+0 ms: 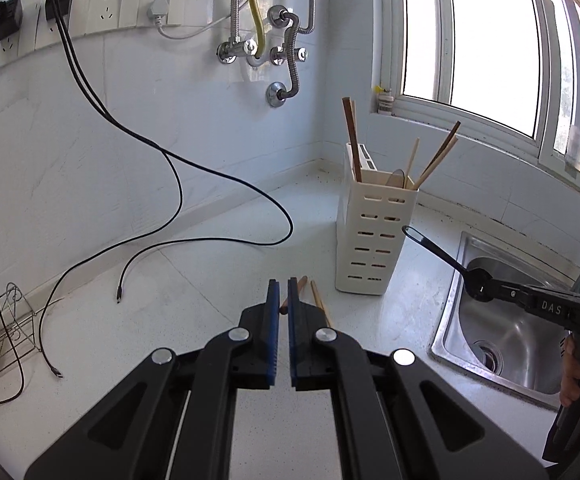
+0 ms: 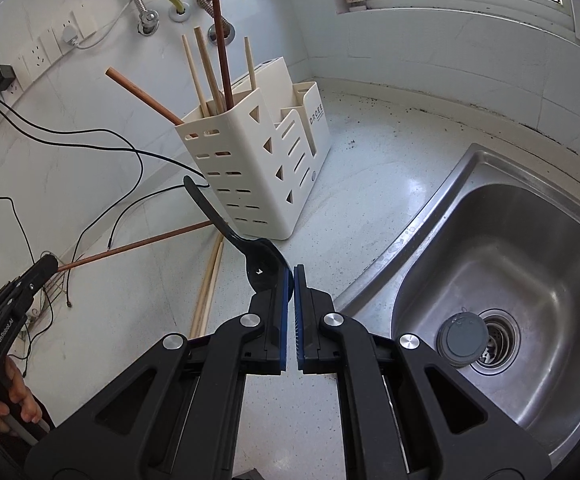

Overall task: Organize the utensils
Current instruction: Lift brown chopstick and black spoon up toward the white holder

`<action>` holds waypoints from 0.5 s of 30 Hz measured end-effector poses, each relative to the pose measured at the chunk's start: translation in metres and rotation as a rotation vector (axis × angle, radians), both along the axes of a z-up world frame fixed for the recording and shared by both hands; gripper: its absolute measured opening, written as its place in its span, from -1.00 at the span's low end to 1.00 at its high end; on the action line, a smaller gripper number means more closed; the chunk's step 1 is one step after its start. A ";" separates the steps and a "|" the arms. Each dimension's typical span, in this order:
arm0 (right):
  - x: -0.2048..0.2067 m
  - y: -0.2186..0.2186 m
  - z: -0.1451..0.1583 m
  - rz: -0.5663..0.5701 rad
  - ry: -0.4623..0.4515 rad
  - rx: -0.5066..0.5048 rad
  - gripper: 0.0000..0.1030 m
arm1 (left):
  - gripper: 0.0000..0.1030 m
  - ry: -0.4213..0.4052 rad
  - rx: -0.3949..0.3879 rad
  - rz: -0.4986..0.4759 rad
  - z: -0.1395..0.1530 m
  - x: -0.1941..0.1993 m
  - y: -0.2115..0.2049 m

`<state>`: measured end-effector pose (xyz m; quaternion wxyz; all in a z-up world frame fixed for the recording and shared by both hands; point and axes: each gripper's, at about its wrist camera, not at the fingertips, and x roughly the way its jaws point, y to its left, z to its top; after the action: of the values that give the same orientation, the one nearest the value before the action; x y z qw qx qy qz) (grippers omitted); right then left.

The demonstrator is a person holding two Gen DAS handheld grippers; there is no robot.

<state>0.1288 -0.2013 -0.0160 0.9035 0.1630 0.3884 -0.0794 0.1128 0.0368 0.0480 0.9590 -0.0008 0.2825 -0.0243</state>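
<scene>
The right tongs (image 2: 290, 276) are squeezed almost shut on the bowl of a black spoon (image 2: 264, 266), and the spoon's long handle sticks out toward the white holder (image 2: 258, 160). The left tongs (image 1: 284, 292) are nearly closed too, pinching one end of a brown chopstick (image 2: 138, 246), whose other end reaches to just beside the holder. The holder stands on the white desk (image 1: 194, 280) near the corner, and it already has several chopsticks (image 2: 210, 76) leaning inside it. Two pale chopsticks (image 2: 210, 280) lie flat on the desk in front of it. I think the spoon goes in next. The grip is only on the smooth bowl edge, so the spoon could twist or slip out. The sink (image 2: 501, 264) is just beside the holder, so a dropped spoon might clatter in there. The spoon handle could also bump the sticks poking up, or push the holder over. The long brown chopstick might swing and knock something too.
</scene>
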 end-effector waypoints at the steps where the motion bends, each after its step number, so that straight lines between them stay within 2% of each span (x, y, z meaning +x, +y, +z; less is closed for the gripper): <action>1: 0.000 -0.001 0.001 -0.003 -0.004 -0.001 -0.95 | -0.93 -0.011 0.000 0.000 0.003 0.003 -0.001; 15: 0.004 -0.009 0.008 -0.043 -0.012 -0.011 -0.95 | -0.94 -0.122 -0.038 0.001 0.029 0.056 -0.004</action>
<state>0.1325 -0.2104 -0.0080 0.9048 0.1670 0.3788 -0.1001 0.1685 0.0332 0.0774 0.9742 -0.0174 0.2231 -0.0293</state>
